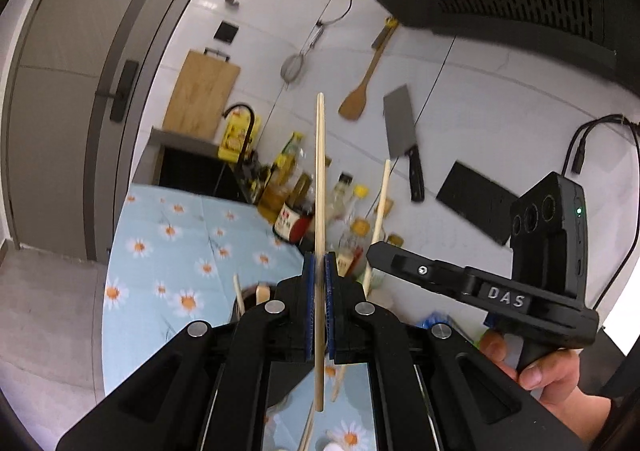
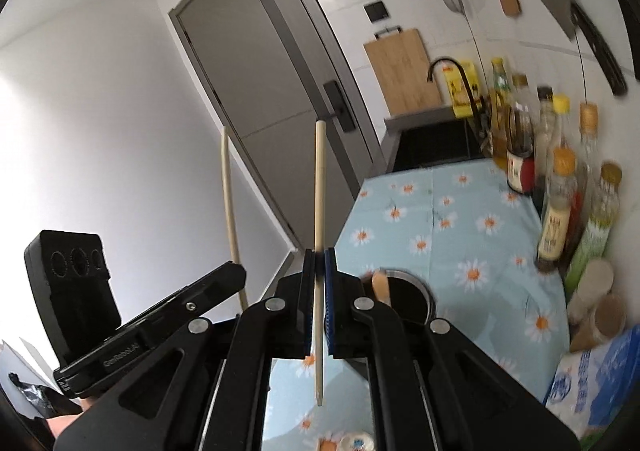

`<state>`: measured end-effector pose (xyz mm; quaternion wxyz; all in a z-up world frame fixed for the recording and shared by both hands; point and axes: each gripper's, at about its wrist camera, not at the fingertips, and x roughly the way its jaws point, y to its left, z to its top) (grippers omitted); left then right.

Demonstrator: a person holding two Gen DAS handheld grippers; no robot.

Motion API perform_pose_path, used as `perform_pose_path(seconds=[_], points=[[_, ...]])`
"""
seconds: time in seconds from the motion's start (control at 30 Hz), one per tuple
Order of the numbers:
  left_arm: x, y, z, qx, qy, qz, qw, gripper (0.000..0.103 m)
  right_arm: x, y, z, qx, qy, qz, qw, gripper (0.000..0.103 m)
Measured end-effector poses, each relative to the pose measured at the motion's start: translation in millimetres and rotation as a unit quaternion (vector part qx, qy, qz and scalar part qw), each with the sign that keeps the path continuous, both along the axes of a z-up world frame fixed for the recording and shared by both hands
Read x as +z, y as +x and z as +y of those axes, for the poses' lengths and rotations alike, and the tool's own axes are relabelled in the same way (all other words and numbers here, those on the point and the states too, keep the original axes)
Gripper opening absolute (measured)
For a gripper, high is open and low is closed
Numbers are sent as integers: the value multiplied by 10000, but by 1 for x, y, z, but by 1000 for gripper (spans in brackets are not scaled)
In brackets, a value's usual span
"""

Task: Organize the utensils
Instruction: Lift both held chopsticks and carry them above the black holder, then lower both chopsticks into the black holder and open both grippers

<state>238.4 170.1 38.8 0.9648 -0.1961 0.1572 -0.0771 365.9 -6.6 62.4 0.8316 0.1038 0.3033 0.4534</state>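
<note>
Left gripper (image 1: 319, 271) clamped on an upright chopstick (image 1: 320, 187), right gripper (image 2: 319, 271) likewise pinching another chopstick (image 2: 319, 187); right one's body reads "DAS", left one's "GenRobot.AI"

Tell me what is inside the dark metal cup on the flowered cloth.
A flat wooden stick stands in the cup. The right tool hides the cup's near side and bottom.

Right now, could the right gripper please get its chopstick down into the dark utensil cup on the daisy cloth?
Probably yes. The right gripper is shut on its chopstick, held upright, and the utensil cup sits just beside it, mouth open. Only a wooden handle stands inside, so there looks to be room.
</note>
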Motion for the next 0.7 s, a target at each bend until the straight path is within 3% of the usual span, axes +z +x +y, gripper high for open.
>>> perform_pose_path(seconds=[0.17, 0.4, 0.7], points=[[14, 6, -2, 114, 185, -497, 9985, 4, 15, 8, 1, -221, 56, -419, 9989, 6], [14, 17, -2, 209, 399, -941, 9945, 4, 26, 23, 0, -418, 258, -660, 9966, 6], [-3, 36, -4, 99, 505, -1069, 9929, 4, 9, 43, 5, -606, 296, -467, 9966, 6]])
